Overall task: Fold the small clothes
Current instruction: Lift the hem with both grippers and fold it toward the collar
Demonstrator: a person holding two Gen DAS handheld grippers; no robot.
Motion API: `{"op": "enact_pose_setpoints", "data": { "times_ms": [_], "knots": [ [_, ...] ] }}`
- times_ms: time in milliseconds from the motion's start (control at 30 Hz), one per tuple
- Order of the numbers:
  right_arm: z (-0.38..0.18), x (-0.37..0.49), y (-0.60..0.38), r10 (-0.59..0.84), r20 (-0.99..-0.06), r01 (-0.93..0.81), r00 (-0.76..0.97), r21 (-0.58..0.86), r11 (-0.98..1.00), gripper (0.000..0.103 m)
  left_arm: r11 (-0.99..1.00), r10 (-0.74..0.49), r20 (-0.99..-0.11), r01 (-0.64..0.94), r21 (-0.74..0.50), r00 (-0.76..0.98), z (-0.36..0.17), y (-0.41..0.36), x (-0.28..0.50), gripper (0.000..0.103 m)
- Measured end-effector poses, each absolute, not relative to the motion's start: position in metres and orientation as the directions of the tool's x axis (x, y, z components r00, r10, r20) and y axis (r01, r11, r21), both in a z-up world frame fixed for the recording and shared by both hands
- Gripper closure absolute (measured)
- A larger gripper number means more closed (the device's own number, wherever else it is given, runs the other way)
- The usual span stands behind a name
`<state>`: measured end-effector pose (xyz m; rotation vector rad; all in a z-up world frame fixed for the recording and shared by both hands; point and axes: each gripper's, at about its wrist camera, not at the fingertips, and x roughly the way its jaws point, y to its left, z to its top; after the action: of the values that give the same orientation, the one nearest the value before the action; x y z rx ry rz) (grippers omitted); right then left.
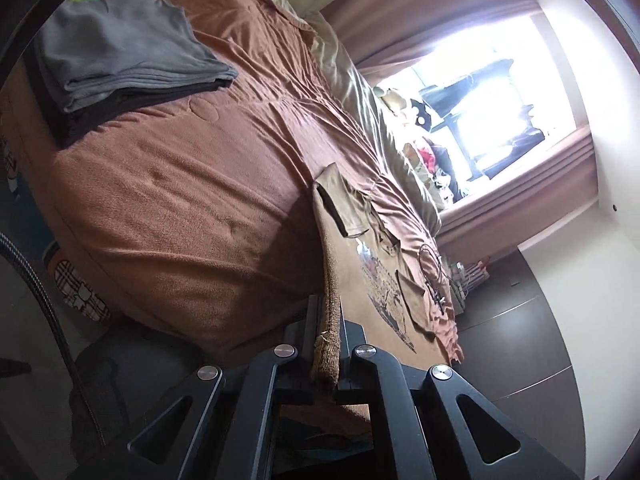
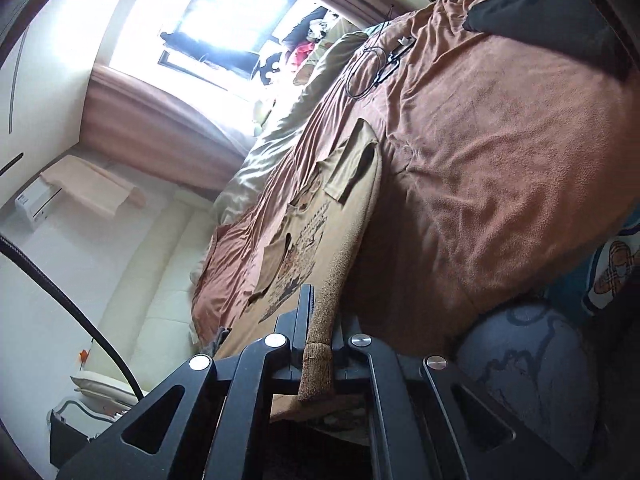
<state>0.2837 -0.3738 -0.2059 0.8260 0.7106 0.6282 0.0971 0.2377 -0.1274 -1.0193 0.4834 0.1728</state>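
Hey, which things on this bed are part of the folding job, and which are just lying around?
Part of the job:
- tan printed T-shirt, ribbed hem pinched in both grippers
- left gripper
- right gripper
- folded grey clothes stack

Lying about:
- looped black cable
- plaid slipper

Tan printed T-shirt stretched above the bed, ribbed hem lifted.
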Motion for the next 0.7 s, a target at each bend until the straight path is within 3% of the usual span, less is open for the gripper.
{"op": "enact_pose_setpoints", "data": {
  "times_ms": [700],
  "knots": [
    [-0.184, 0.203, -0.404, 0.765, -0.212, -0.345, 0.608, 0.797, 0.495, 0.102, 0.534, -0.059, -0.317, -0.238, -0.811, 0.947, -0.072, 0.219, -0.021, 0.101]
  ]
}}
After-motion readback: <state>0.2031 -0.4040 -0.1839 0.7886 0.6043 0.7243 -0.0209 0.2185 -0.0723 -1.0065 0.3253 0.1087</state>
